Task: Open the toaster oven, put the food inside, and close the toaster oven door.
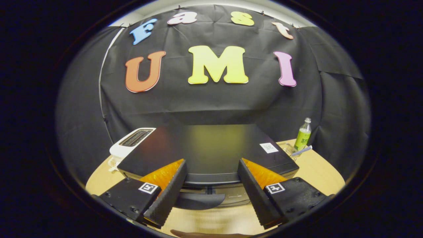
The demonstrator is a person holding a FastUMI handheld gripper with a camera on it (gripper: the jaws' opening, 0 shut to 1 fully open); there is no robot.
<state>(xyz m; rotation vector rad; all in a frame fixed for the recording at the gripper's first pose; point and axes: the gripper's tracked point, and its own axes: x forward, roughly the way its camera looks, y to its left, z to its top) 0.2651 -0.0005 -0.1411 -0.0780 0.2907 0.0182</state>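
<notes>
Held above the front of the toaster oven [211,152], the gripper [211,180] has its two fingers spread wide apart with nothing between the pads, one finger [167,195] on each side of the oven's front edge. Seen from above, the toaster oven is a black box with a flat, glossy top that carries a small white sticker [269,147] near its far right corner. Its door handle [203,200] shows as a dark curved bar just below the front edge, in the gap between the fingers; the door looks closed. Everything stands on a light wooden table [317,172]. Behind the oven on the left sits a white slot toaster [130,145], touching or just beside it. On the right, well apart from the fingers, stands a green bottle [303,135] with a striped stick-like item [301,151] lying at its foot.
</notes>
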